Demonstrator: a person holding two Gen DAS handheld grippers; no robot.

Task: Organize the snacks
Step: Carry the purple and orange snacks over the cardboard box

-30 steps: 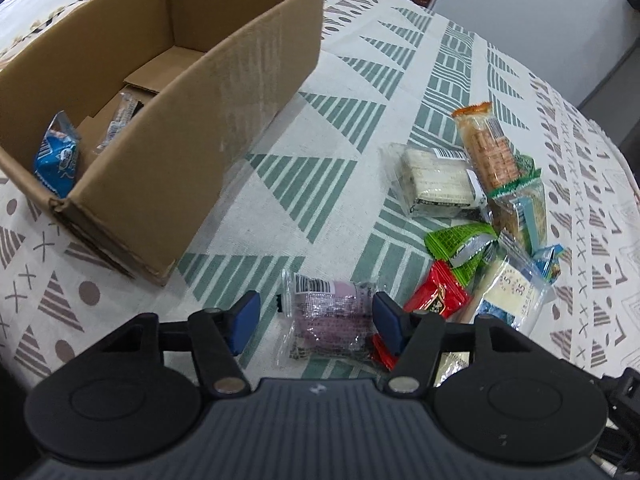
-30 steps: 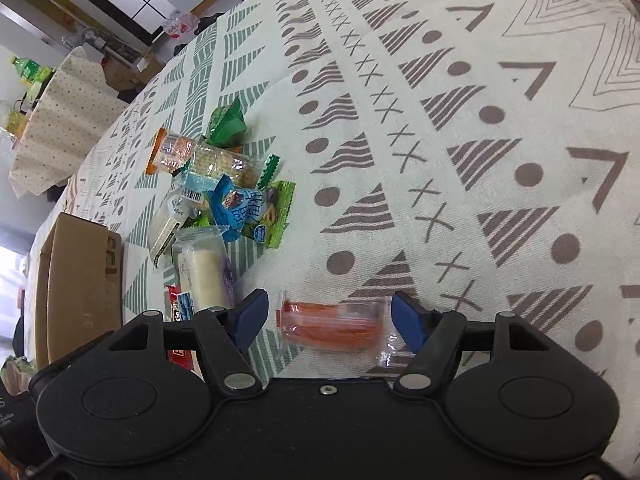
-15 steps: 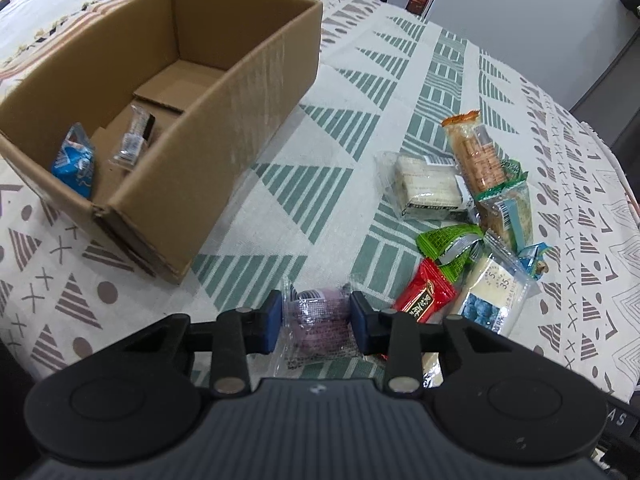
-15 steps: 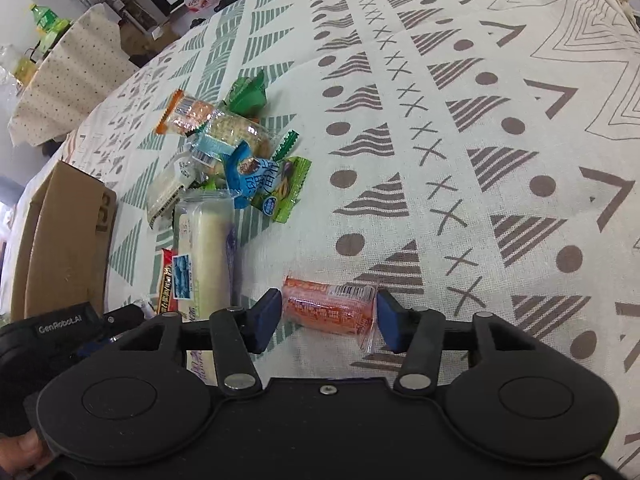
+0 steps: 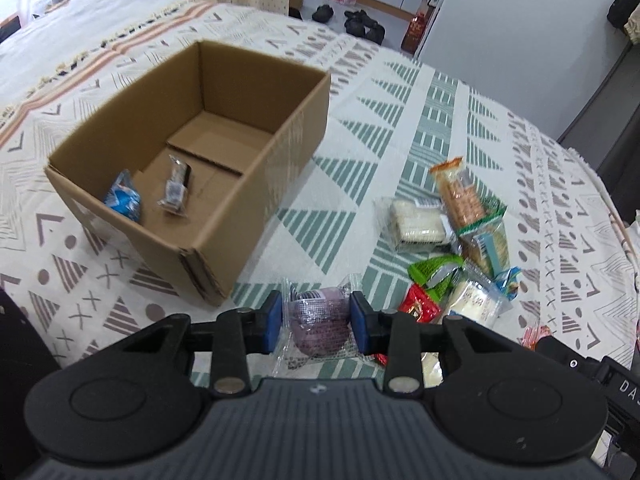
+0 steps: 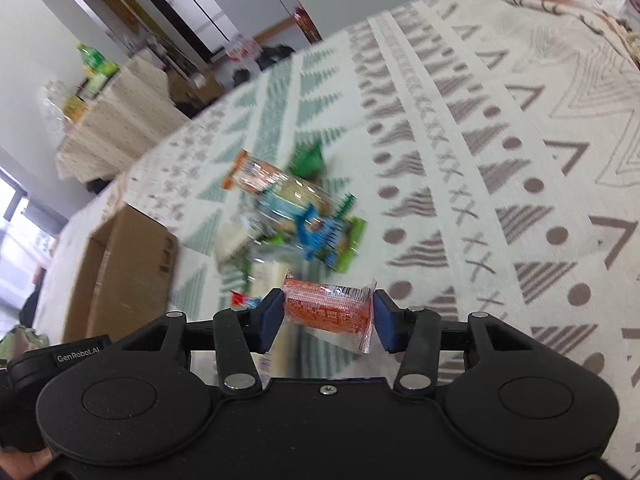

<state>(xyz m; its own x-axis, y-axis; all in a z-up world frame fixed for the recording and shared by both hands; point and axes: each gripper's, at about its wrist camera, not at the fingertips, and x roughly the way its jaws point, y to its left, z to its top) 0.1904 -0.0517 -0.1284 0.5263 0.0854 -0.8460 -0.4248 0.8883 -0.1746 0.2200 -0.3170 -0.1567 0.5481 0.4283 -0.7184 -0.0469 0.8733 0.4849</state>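
My left gripper (image 5: 316, 316) is shut on a purple snack in clear wrap (image 5: 318, 320), lifted off the patterned cloth near the box's front corner. An open cardboard box (image 5: 256, 184) stands left of centre, holding a blue packet (image 5: 123, 197) and a small dark-and-clear packet (image 5: 176, 188). My right gripper (image 6: 326, 314) is shut on an orange snack packet (image 6: 326, 308), raised above the cloth. The pile of snacks (image 6: 292, 216) lies beyond it, and the box (image 6: 120, 276) sits at the left.
Loose snacks lie right of the box: a white wafer pack (image 5: 416, 222), an orange cracker pack (image 5: 460, 196), green (image 5: 434, 270) and red (image 5: 420, 306) packets. The other gripper's body (image 5: 600, 376) shows at the lower right. Beyond the table are shoes and a cloth-covered side table (image 6: 116, 120).
Both grippers closed on their snacks and lifted them off the cloth. Both views rose and tilted up, showing more of the box and the room.
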